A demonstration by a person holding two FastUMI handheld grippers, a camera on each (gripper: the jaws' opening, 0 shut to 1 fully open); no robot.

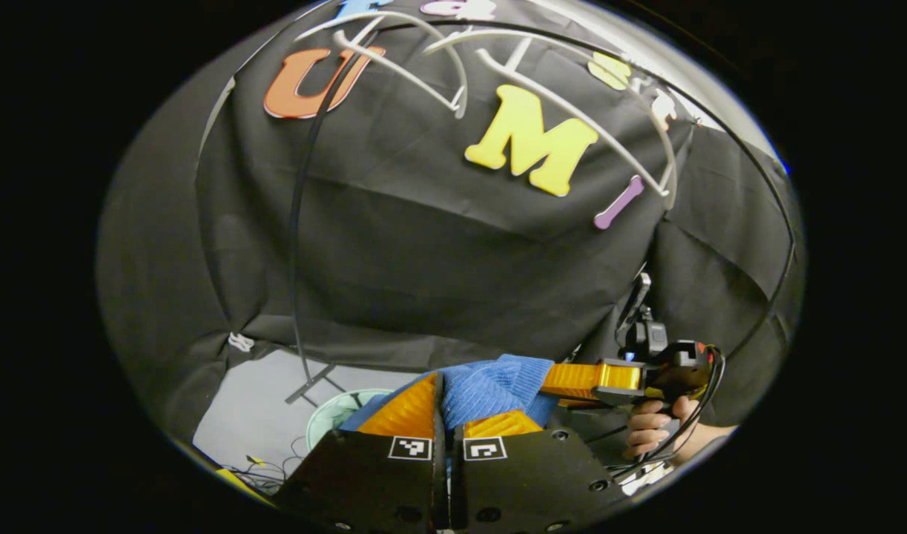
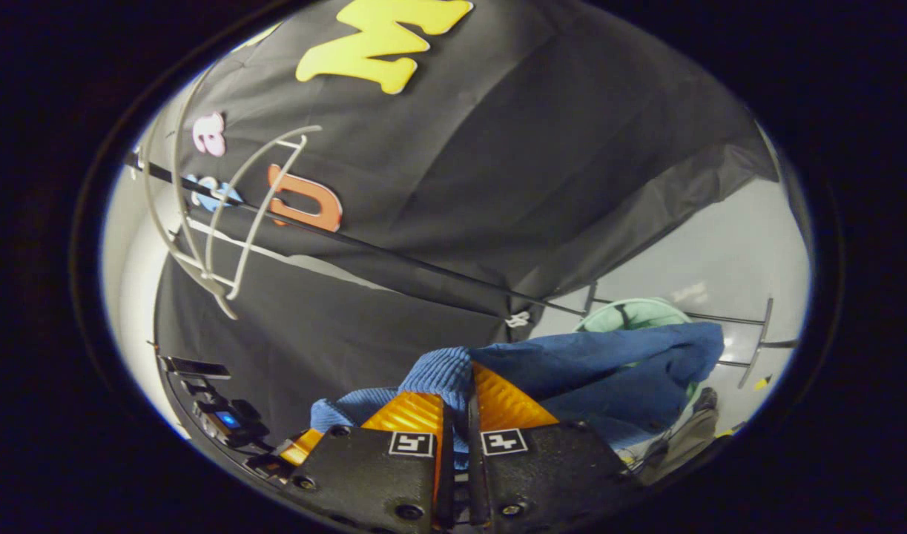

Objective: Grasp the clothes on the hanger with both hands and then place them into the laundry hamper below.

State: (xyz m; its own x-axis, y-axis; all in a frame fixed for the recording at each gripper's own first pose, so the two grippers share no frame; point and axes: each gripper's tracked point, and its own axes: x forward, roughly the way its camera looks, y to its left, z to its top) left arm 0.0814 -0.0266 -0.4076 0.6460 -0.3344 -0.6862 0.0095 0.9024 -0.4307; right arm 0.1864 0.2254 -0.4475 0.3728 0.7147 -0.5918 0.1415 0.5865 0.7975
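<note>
A blue knitted garment (image 1: 490, 389) is bunched between both grippers, off the hangers. My left gripper (image 1: 446, 404) is shut on one fold of it. In the left gripper view, the right gripper (image 1: 564, 382) comes in from the right, held by a hand (image 1: 650, 430), pinching the same cloth. My right gripper (image 2: 472, 378) is shut on the ribbed edge, and the rest of the garment (image 2: 616, 367) drapes away to the right. The left gripper (image 2: 301, 445) shows at lower left. The pale green laundry hamper (image 1: 334, 415) (image 2: 631, 313) stands on the floor below.
Two white hangers (image 1: 401, 70) (image 1: 594, 130) hang bare on a thin black rail (image 2: 394, 259), whose stand (image 1: 297, 245) has feet on the grey floor (image 2: 720, 259). Cables (image 1: 264, 467) lie on the floor near the hamper.
</note>
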